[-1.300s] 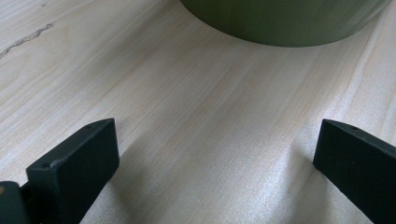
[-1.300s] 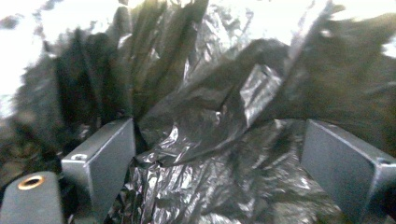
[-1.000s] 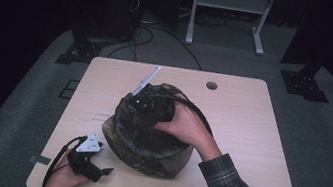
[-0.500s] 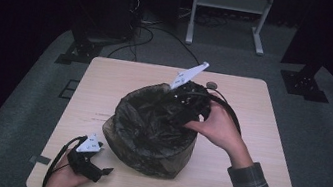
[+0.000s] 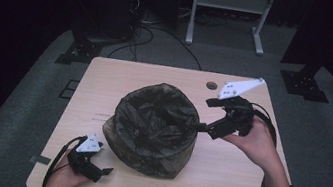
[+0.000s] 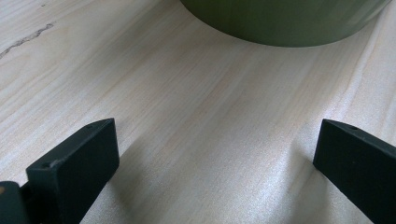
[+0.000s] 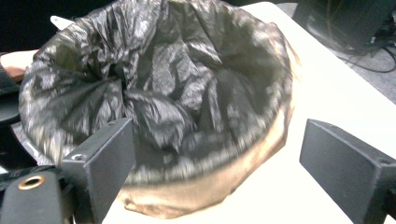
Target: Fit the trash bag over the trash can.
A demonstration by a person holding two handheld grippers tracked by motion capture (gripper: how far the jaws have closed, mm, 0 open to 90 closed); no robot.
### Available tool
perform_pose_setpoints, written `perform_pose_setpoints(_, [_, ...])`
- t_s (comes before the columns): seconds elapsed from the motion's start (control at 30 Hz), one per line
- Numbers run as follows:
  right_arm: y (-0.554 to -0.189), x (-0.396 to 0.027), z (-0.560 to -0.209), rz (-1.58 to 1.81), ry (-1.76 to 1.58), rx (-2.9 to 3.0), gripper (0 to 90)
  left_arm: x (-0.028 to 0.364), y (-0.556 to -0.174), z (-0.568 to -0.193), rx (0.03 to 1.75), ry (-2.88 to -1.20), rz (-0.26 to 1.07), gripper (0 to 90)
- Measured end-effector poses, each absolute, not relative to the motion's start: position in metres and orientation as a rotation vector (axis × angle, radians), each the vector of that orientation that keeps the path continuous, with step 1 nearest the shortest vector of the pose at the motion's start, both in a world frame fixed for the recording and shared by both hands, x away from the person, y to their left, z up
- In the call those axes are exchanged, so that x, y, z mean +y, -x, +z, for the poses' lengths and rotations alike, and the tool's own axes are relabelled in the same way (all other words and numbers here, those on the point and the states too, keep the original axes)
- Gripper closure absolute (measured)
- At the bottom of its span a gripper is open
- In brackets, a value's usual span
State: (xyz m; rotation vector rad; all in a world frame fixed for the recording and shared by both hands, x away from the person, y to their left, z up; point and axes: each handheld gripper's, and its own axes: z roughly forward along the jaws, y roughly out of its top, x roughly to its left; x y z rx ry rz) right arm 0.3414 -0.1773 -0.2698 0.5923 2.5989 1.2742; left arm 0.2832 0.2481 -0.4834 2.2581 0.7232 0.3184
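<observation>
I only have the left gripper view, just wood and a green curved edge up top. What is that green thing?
Observer: A bin lined with a black bag, standing mid-table.
Operator: Where's the right gripper?
Observer: The right gripper is lifted beside the bin's right rim, fingers spread wide, holding nothing.
Operator: Anything inside the bag?
Observer: The right gripper view shows crumpled liner, no visible contents.
</observation>
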Motion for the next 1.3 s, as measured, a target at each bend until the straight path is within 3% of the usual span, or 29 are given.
perform_pose_setpoints(0.47, [-0.305, -0.234, -0.331, 1.322, -0.692, 2.479, 9.3, 0.248, -0.283, -0.483, 0.723, -2.260, 0.317, 0.0])
perform_pose_setpoints(1.3, [-0.277, -0.281, -0.463, 1.237, -0.938, 2.429, 9.3, 0.248, -0.283, -0.483, 0.725, -2.259, 0.318, 0.0])
